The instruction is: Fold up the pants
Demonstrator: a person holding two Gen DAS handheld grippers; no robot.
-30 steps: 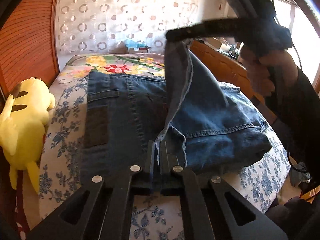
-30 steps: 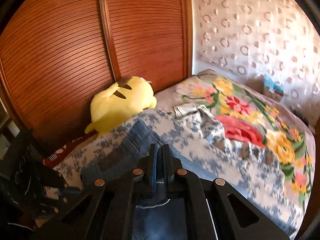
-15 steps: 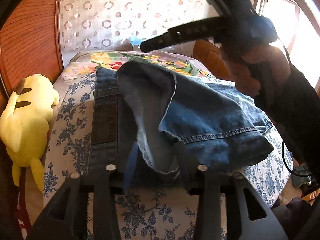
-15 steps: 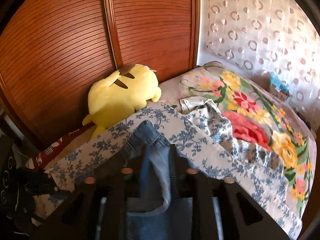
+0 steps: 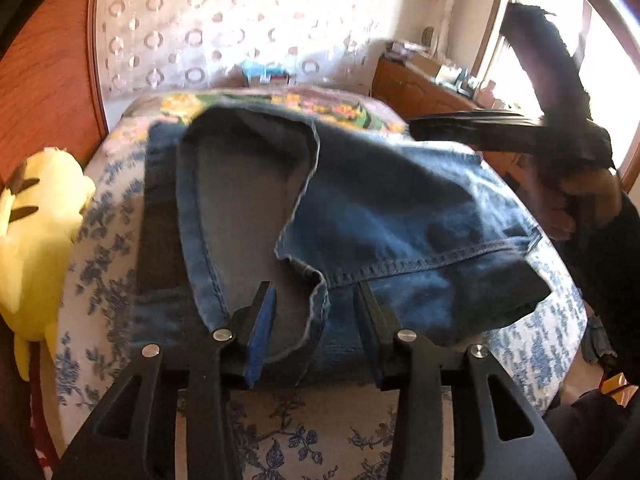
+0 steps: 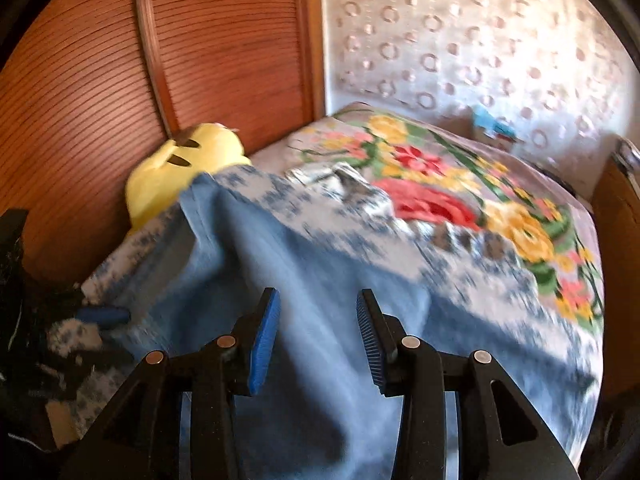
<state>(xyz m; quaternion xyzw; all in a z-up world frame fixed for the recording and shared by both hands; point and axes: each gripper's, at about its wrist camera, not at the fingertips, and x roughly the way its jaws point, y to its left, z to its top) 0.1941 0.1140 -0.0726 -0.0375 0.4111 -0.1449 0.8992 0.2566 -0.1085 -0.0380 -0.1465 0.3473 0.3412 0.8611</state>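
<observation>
Blue jeans (image 5: 400,216) lie folded on the bed, a leg end flopped over with its pale inside showing. My left gripper (image 5: 316,312) hovers at the near edge, its jaws apart and closing; the loose hem lies between the fingers, and the pads do not press it. In the right wrist view my right gripper (image 6: 318,332) stands open just above the blurred denim (image 6: 312,264), gripping nothing. From the left wrist view the right gripper (image 5: 424,130) is a dark blur at the jeans' far right edge, held by a hand (image 5: 580,200).
A yellow plush toy (image 5: 36,232) lies at the bed's left side against a ribbed wooden wardrobe (image 6: 100,80). The blue floral cover (image 5: 100,240) surrounds the jeans, with a bright flowered blanket (image 6: 440,184) beyond. A wooden dresser (image 5: 424,92) stands to the right.
Both grippers went from shut on the denim to open and let it go. The lifted leg end dropped onto the folded pile. The right gripper swung down and to the right.
</observation>
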